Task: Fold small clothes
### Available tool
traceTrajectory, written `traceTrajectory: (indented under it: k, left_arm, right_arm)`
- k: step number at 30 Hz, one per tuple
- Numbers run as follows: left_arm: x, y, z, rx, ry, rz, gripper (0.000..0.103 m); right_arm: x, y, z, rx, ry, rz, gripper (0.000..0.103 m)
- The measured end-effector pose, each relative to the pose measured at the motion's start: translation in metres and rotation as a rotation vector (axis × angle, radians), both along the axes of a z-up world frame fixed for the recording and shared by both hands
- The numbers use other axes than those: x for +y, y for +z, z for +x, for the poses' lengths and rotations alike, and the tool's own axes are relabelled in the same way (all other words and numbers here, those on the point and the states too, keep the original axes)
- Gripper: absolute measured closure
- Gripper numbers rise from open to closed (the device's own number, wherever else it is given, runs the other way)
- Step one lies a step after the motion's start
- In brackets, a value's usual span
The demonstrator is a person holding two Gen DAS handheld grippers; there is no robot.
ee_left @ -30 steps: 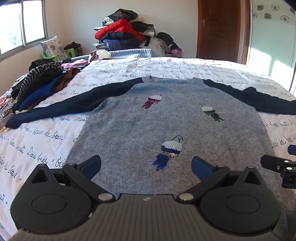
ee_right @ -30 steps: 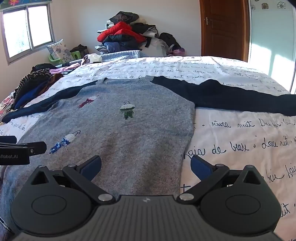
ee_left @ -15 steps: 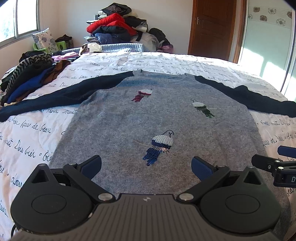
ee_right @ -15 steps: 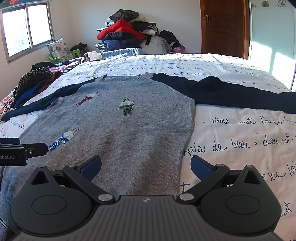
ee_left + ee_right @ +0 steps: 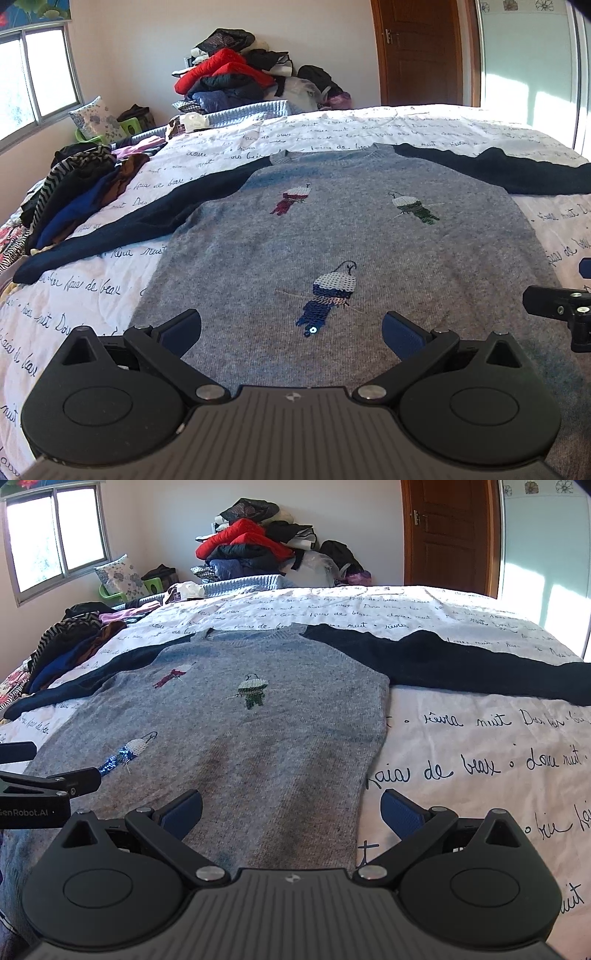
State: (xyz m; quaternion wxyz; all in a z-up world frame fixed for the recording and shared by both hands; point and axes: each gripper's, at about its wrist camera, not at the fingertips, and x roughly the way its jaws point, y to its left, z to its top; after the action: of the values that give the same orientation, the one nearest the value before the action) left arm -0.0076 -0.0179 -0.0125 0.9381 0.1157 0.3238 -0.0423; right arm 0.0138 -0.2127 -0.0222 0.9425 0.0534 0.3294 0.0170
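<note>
Change since earlier frame: both views shifted slightly; sweater sits a little further right in the left wrist view than half a second ago, otherwise undisturbed.
Left gripper (image 5: 291,328): bottom centre of frame, jaws spread wide, holding nothing, poised over the sweater's lower part.
Right gripper (image 5: 291,808): bottom centre of its frame, jaws likewise spread and empty, straddling the sweater's right side edge.
Sweater (image 5: 340,251): grey body, dark navy sleeves, lying flat and face up on the bed, centre of frame, both sleeves stretched outward.
Sequin birds: blue one (image 5: 328,299) nearest the left gripper; red (image 5: 291,199) and green (image 5: 413,208) ones higher up.
Bedcover (image 5: 480,746): white with dark script, under the sweater.
Loose garments (image 5: 70,195): heaped at left edge of the bed.
Clothes pile (image 5: 240,77): upper centre, against the far wall.
Door (image 5: 447,531): upper right, brown wood.
</note>
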Motion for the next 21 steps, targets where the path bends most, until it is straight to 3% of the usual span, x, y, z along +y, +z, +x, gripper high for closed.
traceTrajectory:
  k: [4, 11, 21]
  left_arm:
    - [0.002, 0.001, -0.001, -0.008, -0.007, -0.009, 0.000]
    - [0.010, -0.002, 0.012, 0.066, 0.037, -0.080, 0.000]
    - [0.011, -0.003, 0.014, 0.070, 0.052, -0.077, 0.000]
  right_arm:
    - [0.001, 0.001, 0.000, -0.010, 0.001, -0.010, 0.000]
    - [-0.002, 0.002, -0.001, -0.017, 0.003, 0.000, 0.000]
    - [-0.009, 0.003, -0.002, -0.019, -0.014, 0.018, 0.000]
